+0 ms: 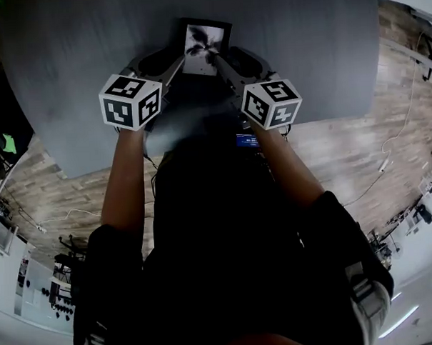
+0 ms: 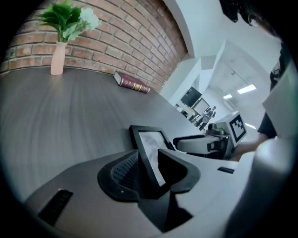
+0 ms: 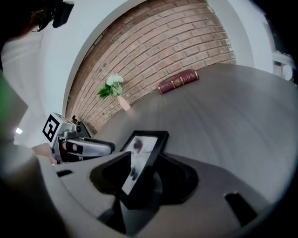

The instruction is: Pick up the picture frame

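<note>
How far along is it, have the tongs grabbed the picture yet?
Done: the left tongs and right tongs are both shut on the picture frame, one on each side. In hand: they hold it tilted over the grey table. Left: raising it well clear. I can't tell whether it touches the tabletop now.

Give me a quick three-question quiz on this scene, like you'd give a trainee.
1. True or false: only the left gripper is shut on the picture frame; the right gripper is empty.
2. The book on the table is: A red, B blue, C yellow.
3. Fill in: the vase holds green ____.
Key: 1 false, both grippers clamp the picture frame, one on each side; 2 A; 3 leaves.
</note>
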A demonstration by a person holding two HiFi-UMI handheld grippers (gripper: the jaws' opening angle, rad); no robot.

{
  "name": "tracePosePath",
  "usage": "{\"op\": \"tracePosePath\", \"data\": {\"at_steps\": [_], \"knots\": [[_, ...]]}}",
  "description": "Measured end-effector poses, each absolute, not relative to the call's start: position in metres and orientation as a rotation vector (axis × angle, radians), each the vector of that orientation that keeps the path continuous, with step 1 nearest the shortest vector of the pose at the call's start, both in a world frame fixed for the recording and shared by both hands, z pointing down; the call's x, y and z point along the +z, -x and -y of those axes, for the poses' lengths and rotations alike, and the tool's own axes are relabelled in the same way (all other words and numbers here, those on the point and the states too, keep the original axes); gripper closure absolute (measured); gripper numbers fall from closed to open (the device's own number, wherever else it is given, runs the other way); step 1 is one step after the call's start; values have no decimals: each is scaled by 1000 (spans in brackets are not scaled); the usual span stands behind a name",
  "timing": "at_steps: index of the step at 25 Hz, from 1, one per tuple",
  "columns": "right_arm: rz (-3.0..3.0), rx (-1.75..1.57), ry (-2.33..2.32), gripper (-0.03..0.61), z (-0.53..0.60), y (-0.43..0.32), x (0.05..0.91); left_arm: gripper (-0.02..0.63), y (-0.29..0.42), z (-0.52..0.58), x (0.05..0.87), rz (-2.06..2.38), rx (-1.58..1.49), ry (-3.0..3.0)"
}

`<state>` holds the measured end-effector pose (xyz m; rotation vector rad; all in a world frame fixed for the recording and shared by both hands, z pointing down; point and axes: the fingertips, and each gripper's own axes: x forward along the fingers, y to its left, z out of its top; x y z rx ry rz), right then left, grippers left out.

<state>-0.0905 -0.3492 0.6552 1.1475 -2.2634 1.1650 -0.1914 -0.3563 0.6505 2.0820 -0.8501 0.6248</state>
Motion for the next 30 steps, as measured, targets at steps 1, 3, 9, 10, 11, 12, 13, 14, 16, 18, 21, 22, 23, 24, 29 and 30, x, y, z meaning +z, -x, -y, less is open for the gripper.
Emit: {"op": "tracePosePath", "data": {"at_steps": [1,3,9,10,11,12,13,14,16,18,21,22,23,24,29,30], "knots": [[2247,1174,-1146,399,351,90,659,488,188,357,656,841,648,-2072],[2220,1189,-1133,400,351,91,664,488,186,358,663,836,692,-2056],[2156,1199,-1117,407,352,94,671,495,182,359,670,813,743,-2013],[2139,1199,-1122,419,353,93,671,502,180,360,671,811,757,-2011],[2126,1194,-1126,433,354,92,671,509,180,361,672,813,771,-2007],[2117,1184,-1128,446,354,91,671,515,180,361,673,816,780,-2001],[2113,1172,-1125,459,354,91,672,517,181,362,673,821,784,-1993],[2112,1160,-1121,465,354,91,673,517,181,362,674,826,784,-1984],[2114,1136,-1114,465,355,91,674,515,180,363,677,834,780,-1977],[2110,1115,-1114,465,354,90,676,520,180,364,679,844,772,-1973],[2107,1113,-1105,466,353,91,676,529,181,363,679,861,760,-1968],[2115,1106,-1104,465,353,91,675,529,181,362,678,864,757,-1968],[2127,1086,-1108,465,354,91,672,529,181,361,675,867,756,-1971],[2142,1059,-1115,466,355,91,668,529,181,359,672,870,752,-1979],[2231,973,-1184,465,359,89,633,528,178,356,634,935,679,-2071],[2261,951,-1196,465,359,90,623,523,179,354,625,955,653,-2089]]}}
